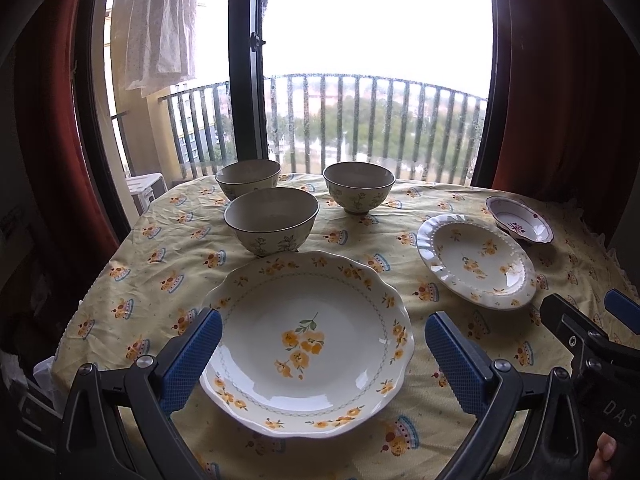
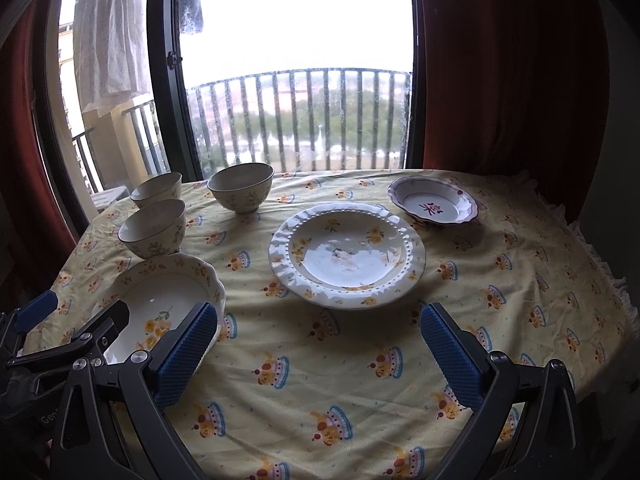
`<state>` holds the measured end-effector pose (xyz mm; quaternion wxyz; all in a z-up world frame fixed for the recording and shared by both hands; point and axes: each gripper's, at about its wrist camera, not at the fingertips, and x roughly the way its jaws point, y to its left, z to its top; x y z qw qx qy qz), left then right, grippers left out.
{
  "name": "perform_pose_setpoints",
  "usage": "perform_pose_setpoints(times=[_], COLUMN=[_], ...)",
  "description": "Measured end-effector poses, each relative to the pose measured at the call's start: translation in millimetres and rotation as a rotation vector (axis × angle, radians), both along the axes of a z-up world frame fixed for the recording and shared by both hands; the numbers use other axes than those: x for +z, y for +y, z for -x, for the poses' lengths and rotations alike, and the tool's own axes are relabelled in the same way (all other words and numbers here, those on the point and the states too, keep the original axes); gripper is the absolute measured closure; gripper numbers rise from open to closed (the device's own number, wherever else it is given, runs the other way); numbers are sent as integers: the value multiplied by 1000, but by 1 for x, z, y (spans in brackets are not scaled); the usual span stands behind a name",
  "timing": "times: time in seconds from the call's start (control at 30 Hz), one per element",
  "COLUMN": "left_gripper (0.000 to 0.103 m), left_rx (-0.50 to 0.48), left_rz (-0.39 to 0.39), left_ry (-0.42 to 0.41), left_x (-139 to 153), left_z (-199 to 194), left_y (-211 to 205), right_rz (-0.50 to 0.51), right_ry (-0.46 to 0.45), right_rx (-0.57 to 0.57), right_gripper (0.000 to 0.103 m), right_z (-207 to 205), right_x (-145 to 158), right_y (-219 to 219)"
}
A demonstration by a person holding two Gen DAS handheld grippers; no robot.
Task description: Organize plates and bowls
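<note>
Blue-padded left hand-held gripper [image 1: 323, 354] and right hand-held gripper [image 2: 319, 350] both spread; scalloped plate [image 2: 160, 304] partly hidden

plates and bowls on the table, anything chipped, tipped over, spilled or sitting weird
Nothing stands out. The three bowls stand upright and apart, and the three plates lie flat on the tablecloth. No chips or spills show.
</note>
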<state>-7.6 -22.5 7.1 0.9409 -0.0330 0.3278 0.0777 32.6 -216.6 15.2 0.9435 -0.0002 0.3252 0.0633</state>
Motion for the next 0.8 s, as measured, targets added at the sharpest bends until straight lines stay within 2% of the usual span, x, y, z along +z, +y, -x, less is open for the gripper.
perform_pose_setpoints(times=[0.37,0.53,0.67,0.8], left_gripper=[1,1,3,8], left_rx=[8,5,26,55], left_rz=[9,0,-32,-9], left_ry=[6,41,67,121], left_x=[0,-4,-5,-14], left_z=[-5,-11,-15,-25], left_y=[-2,1,10,29], right_rz=[-2,-4,-29,-42], right_ry=[7,20,62,117], right_rx=[14,12,26,63], right_gripper=[1,1,1,4], right_z=[-4,-10,-23,-37], right_x=[-1,-2,-4,-12], right_y=[-1,0,9,31])
